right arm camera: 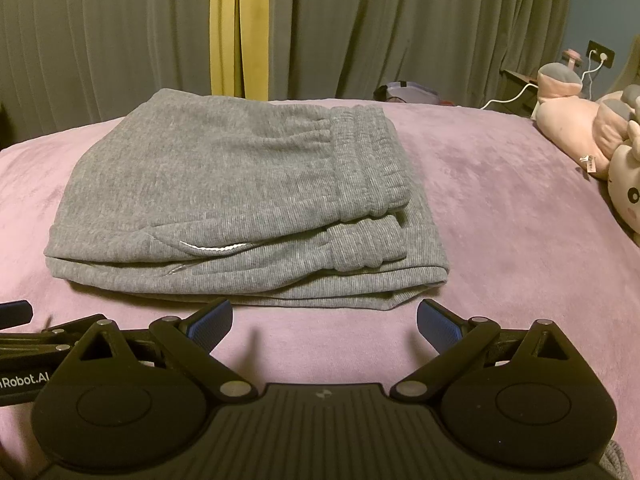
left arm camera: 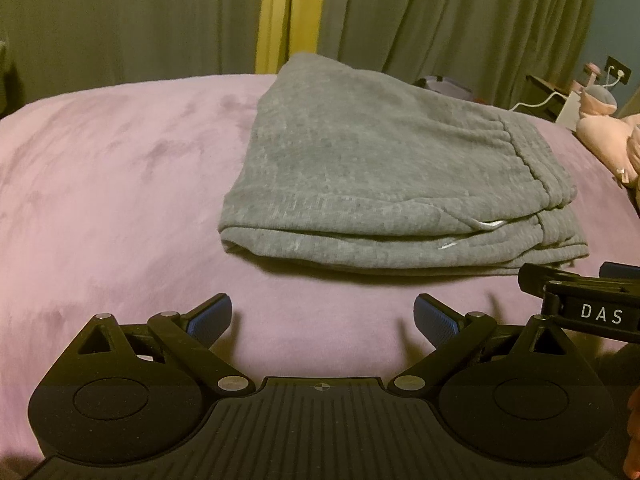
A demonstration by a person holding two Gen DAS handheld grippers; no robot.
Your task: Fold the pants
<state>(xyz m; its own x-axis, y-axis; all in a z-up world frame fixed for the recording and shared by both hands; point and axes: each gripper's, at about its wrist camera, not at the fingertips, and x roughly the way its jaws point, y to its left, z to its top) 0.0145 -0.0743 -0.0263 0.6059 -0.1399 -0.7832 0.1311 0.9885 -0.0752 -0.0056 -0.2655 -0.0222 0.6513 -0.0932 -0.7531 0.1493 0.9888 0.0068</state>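
Note:
Grey sweatpants (left arm camera: 372,184) lie folded in a flat stack on the pink bed cover (left arm camera: 120,200), waistband to the right with a white drawstring showing at the near edge. They also show in the right wrist view (right arm camera: 224,200). My left gripper (left arm camera: 322,318) is open and empty, just short of the stack's near edge and left of its middle. My right gripper (right arm camera: 324,320) is open and empty, close in front of the stack's near right edge. The right gripper's side shows in the left wrist view (left arm camera: 580,300).
Pink plush toys (right arm camera: 592,136) lie on the bed at the right. Grey and yellow curtains (right arm camera: 320,28) hang behind the bed. A nightstand with a white cable and a wall socket (right arm camera: 600,56) stands at the far right. The pink cover (right arm camera: 500,220) stretches right of the pants.

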